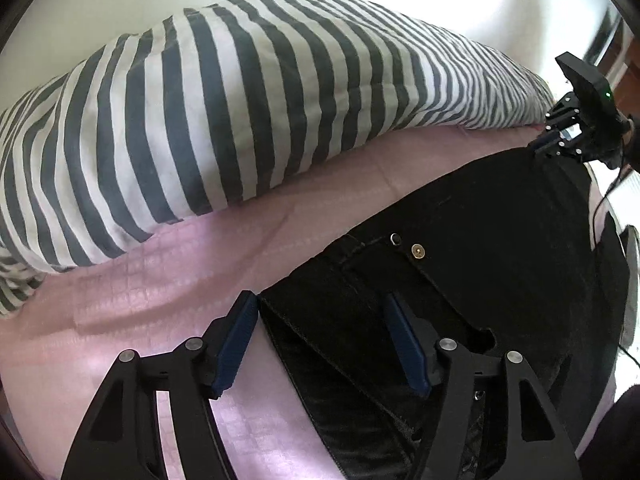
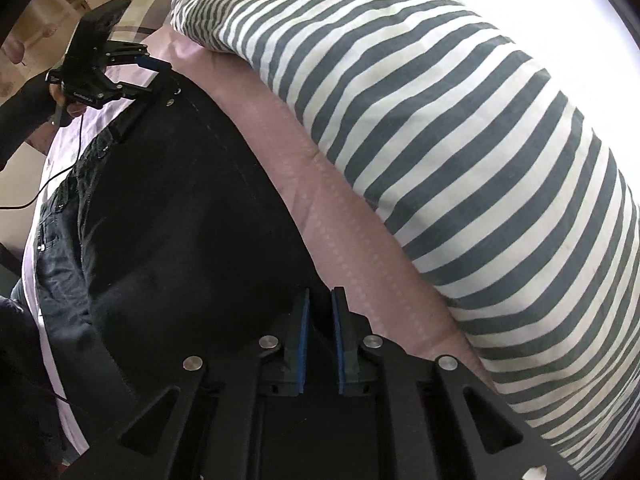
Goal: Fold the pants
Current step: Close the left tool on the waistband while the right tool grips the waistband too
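Black pants point(image 1: 480, 240) flat on the pink sheet point(image 1: 168, 280), beside the striped duvet point(image 1: 200, 120).
Left gripper point(image 1: 320, 344) jaws spread wide, straddling the waistband corner, not clamped. Right gripper point(image 2: 320, 336) jaws nearly closed on the pants' opposite edge; grip itself unclear.

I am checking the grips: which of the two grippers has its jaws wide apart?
The left gripper: its jaws stand wide apart over the black pants, while the right gripper has jaws nearly together.

Both grippers low, fingers pointing forward.
Left gripper point(image 1: 322, 320) spread wide; right gripper point(image 2: 320, 312) nearly closed (a narrow gap between its blue pads point(image 2: 303, 344)).
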### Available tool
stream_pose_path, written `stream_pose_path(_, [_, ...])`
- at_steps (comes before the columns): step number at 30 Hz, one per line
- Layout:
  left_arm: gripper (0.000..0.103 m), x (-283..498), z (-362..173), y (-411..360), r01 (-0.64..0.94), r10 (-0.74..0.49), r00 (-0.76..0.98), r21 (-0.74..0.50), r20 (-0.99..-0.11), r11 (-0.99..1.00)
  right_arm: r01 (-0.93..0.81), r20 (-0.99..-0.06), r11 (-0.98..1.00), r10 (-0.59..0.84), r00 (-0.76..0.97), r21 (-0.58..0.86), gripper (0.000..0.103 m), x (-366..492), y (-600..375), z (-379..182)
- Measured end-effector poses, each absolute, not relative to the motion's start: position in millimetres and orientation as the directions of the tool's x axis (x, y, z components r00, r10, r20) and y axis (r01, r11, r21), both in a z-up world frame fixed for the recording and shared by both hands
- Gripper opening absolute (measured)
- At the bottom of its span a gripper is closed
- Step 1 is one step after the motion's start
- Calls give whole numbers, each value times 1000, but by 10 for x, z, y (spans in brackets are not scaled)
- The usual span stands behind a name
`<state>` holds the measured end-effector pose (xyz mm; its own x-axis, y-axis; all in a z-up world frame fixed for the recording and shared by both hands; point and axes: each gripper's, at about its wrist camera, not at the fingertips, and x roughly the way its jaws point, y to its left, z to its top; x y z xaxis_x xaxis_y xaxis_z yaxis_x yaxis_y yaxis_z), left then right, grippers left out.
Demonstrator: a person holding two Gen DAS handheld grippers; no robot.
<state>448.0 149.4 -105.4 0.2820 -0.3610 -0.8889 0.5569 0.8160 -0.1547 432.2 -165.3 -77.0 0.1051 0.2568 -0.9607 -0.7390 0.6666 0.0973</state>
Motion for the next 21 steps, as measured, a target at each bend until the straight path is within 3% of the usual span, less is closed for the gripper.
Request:
stream_pose_path(9, [67,4605,-1063,1489,593,-365,224,-172,-904,787,-736,-956,670,266,122,92,9,4207,-1680,-740])
stream_pose_path(11, [58,4594,-1001,1572,570,-388,256,-186,-885,800,-725,-955,684,264,137,85,9,4227,-1663,-735])
stream_pose_path(13, [35,4554,-933,1649,537,-361,314,-149,-878,830,-717,-954,694,255,154,70,9,4240,-1643,-754])
stream_pose_path(16, [18,4388,-803,1679,512,-335,400,-95,-853,853,-696,-952,717,241,189,43,9,4226,-1638,-755])
stream_pose_path(21, [16,4065,-447,1664,512,-348,512,-46,-786,858,-675,-939,737,251,234,29,8,4150,-1666,-583])
